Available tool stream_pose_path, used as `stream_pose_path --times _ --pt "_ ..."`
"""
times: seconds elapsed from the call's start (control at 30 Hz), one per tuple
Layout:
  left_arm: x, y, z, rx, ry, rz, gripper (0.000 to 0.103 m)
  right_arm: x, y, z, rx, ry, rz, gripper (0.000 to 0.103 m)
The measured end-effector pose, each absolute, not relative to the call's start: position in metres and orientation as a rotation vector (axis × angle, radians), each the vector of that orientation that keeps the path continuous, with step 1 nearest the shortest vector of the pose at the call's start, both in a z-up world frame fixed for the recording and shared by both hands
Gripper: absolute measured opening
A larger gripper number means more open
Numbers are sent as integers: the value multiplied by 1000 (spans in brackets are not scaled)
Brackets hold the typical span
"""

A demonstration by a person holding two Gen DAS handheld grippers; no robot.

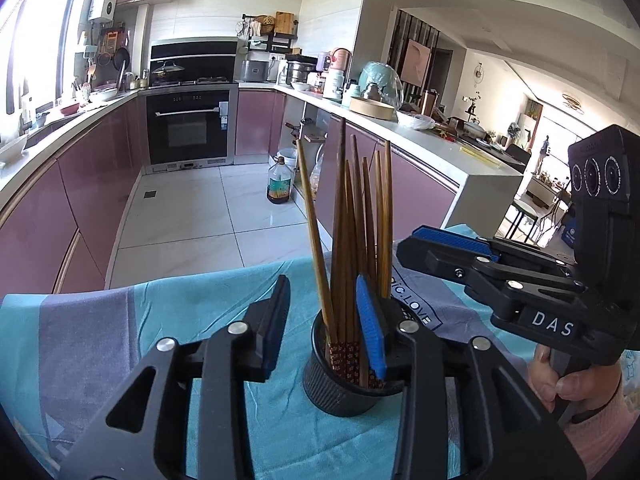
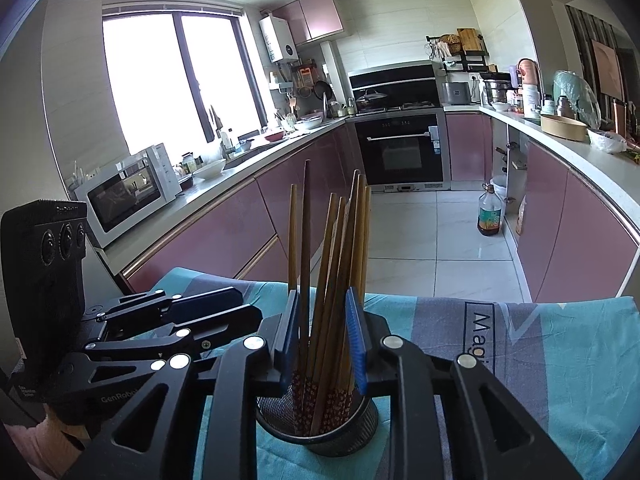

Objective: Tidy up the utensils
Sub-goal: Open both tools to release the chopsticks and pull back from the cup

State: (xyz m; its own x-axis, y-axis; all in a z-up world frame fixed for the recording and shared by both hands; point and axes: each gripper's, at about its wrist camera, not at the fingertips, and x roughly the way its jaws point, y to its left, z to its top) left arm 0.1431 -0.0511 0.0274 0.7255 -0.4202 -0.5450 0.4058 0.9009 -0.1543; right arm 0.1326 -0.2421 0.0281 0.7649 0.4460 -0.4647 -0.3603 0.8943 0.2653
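Chopsticks [image 2: 332, 280] upright in holder [image 2: 320, 428], btwn right gripper [image 2: 324, 340] pads, not pinched; left gripper [image 1: 324, 328] open w/ one pad inside the rim.

Chopsticks [image 2: 336, 280] stand in a holder [image 2: 320, 428] on the cloth [image 2: 540, 360].

Brown chopsticks [image 2: 336, 280] with red flower-patterned ends stand in a black mesh cup [image 2: 320, 428] — the cloth [image 1: 120, 340] beneath is turquoise with grey-purple bands. Both black hand-held grippers carry blue pads [image 1: 370, 328].
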Motion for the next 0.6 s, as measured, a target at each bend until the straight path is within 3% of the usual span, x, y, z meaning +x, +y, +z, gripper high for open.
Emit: stream_pose_path --times 0.1,0.13,0.27,0.33,0.4,0.6 --pt "132 -38 26 -30 577 -415 53 123 -242 26 150 532 428 40" --pt "129 -34 26 -33 565 -405 62 119 -242 25 145 525 424 42" --pt "110 -11 24 -41 515 -344 81 103 -238 21 116 485 391 71" --pt "97 0 24 -49 481 -305 97 94 -235 17 100 462 376 82" --pt "84 11 24 -36 444 -258 97 85 -233 14 86 439 358 93" --pt "49 40 21 -76 375 -173 97 53 -222 10 59 328 334 96"
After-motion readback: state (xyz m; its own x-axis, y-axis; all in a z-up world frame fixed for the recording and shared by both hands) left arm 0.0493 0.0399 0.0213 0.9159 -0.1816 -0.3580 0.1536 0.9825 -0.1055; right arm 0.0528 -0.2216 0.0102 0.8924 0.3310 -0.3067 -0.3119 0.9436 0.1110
